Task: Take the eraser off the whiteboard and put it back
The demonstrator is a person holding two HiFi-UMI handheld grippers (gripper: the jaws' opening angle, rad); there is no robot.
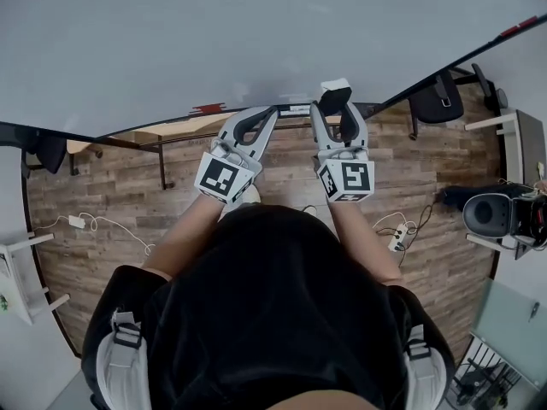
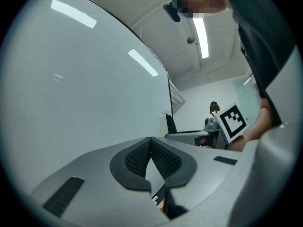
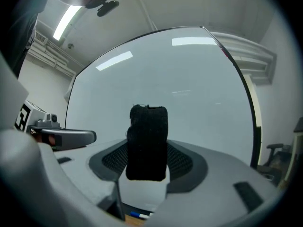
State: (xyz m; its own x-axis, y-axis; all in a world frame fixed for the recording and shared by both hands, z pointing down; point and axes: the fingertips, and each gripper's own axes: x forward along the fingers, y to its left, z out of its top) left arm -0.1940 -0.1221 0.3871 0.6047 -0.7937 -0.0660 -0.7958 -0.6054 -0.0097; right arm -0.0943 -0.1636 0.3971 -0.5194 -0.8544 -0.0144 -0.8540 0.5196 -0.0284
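Two claws: the left gripper (image 1: 270,112) and the right gripper (image 1: 336,108) are side by side in front of the person's dark shirt. Both point at the whiteboard (image 1: 256,32).
Right gripper: its jaws stand wide apart and clamp the eraser (image 3: 147,143) between their dark pads.
Eraser: it is upright in the right jaws and sticks up past the tips. The dark felt side faces the gripper's own camera, and the head view shows a white top. It sits low on the board, just above the ledge. Whether it touches the surface cannot be told.
Left gripper: the jaws are closed, the tips meet, and nothing is between them.
Whiteboard: it is blank and pale, and ceiling lights are mirrored in it in both gripper views.
Ledge (image 1: 295,109): it runs along the bottom of the board. A pen (image 3: 135,215) with a blue cap lies below the right jaws.
Floor (image 1: 102,195): brown wood planks, with a white power strip (image 1: 397,239) and its cord near the person's right arm.
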